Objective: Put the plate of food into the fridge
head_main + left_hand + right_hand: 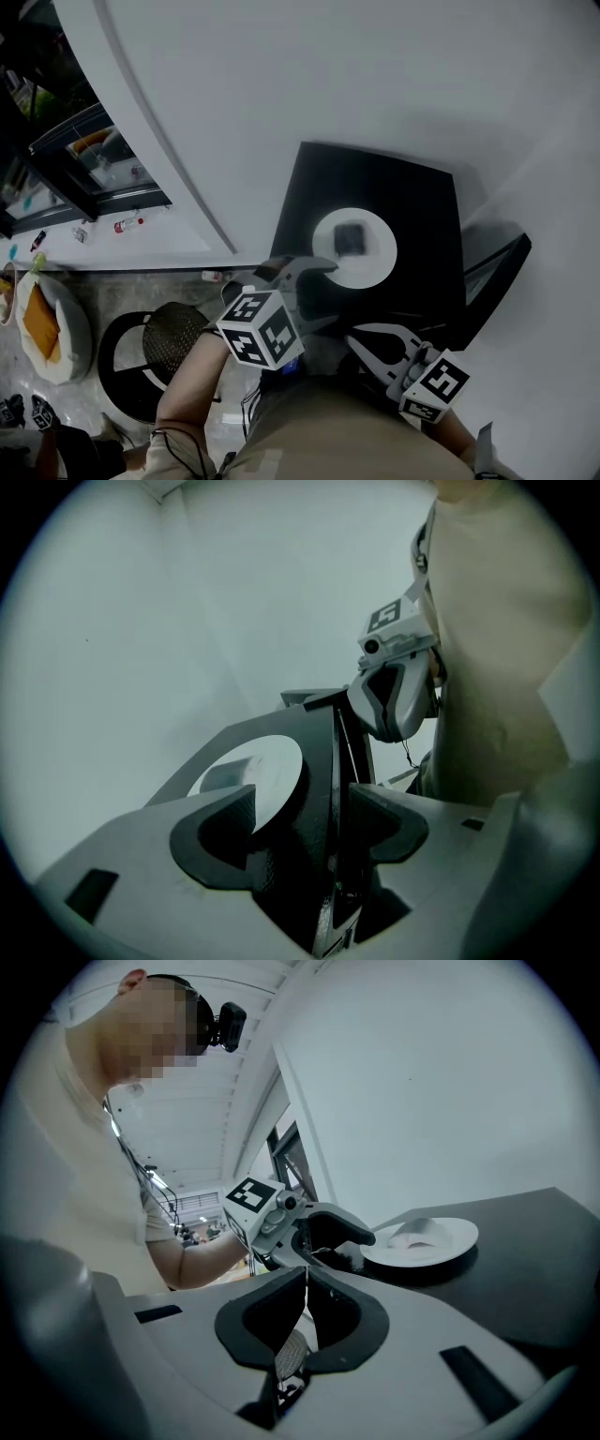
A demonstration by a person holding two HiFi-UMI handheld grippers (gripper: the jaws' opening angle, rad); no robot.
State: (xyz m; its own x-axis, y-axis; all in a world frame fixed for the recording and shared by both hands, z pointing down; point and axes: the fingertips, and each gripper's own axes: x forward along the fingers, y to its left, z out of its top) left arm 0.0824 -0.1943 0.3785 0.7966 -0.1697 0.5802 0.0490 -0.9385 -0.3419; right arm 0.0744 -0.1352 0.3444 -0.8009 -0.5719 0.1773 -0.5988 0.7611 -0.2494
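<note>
A white plate (pixel 370 267) with a dark piece of food (pixel 352 237) on it rests on a small black table (pixel 422 206). My left gripper (pixel 323 292) stands open at the plate's near-left rim, one jaw over the rim and one lower at the table edge. In the left gripper view the plate (pixel 267 761) lies just beyond the left pad, and the table edge runs between the open jaws (pixel 305 813). My right gripper (pixel 356 337) is shut and empty, low at the table's near edge. In its own view the jaws (pixel 307 1283) meet, with the plate (pixel 445 1241) ahead to the right.
A white wall (pixel 328 75) rises behind the table. A black frame (pixel 497 267) stands against the table's right side. On the floor at the left are a round black stool (pixel 122 361), a woven hat (pixel 173 333) and an orange cushion (pixel 42 323).
</note>
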